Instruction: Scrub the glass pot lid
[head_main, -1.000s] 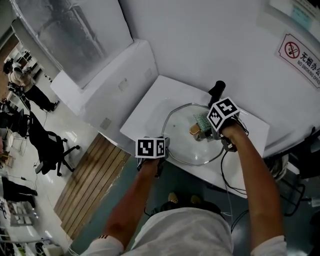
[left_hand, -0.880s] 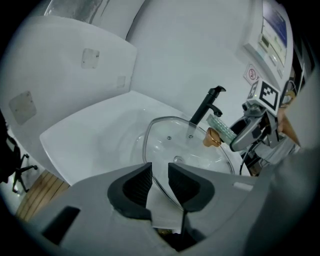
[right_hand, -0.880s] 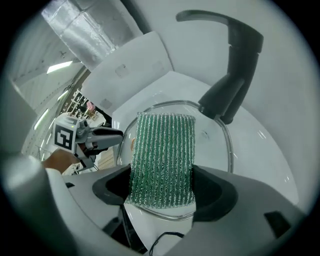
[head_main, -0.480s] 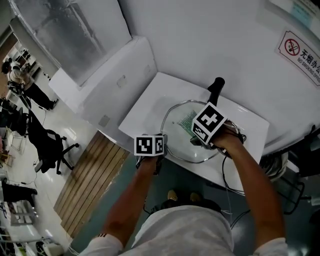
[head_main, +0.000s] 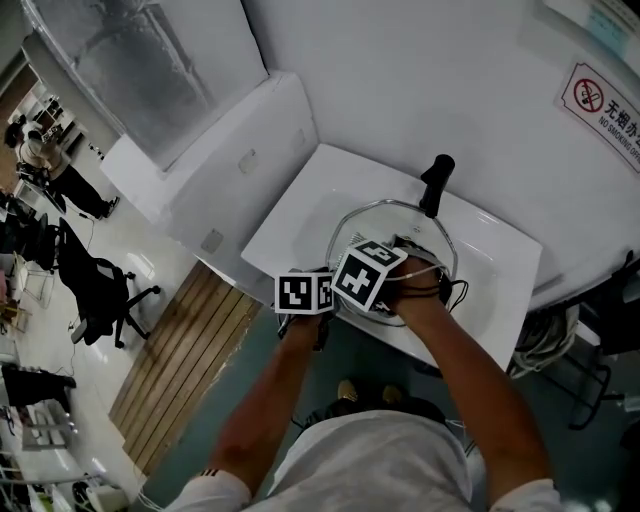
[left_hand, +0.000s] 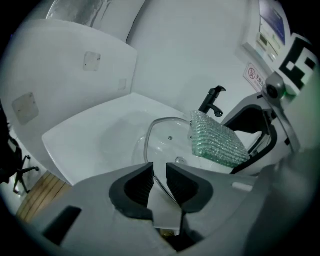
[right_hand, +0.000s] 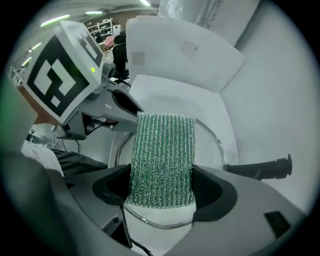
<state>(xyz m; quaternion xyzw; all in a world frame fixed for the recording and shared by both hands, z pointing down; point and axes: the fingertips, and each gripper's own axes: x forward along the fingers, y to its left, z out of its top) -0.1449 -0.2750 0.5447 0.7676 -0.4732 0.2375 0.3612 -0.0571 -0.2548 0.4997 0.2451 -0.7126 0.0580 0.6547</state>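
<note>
The white sink (head_main: 300, 200) lies under both grippers. In it sits the glass pot lid (head_main: 385, 222), its near rim nipped by the left gripper (left_hand: 159, 175), whose jaws have just been closing to a narrow gap. The right gripper (right_hand: 161, 185) clamps a green scrubbing pad (right_hand: 162, 150) over the lid. Beyond the right gripper, a wall sign (head_main: 602, 98) reads "NO SMOKING".

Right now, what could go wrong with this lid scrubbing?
The left gripper, its jaws just closed further, pinches the lid only at its rim; scrubbing could make the glass slip free in the sink. The right gripper holds the pad by one end, so it may fold or pull out. A long stroke might hit the faucet.
</note>
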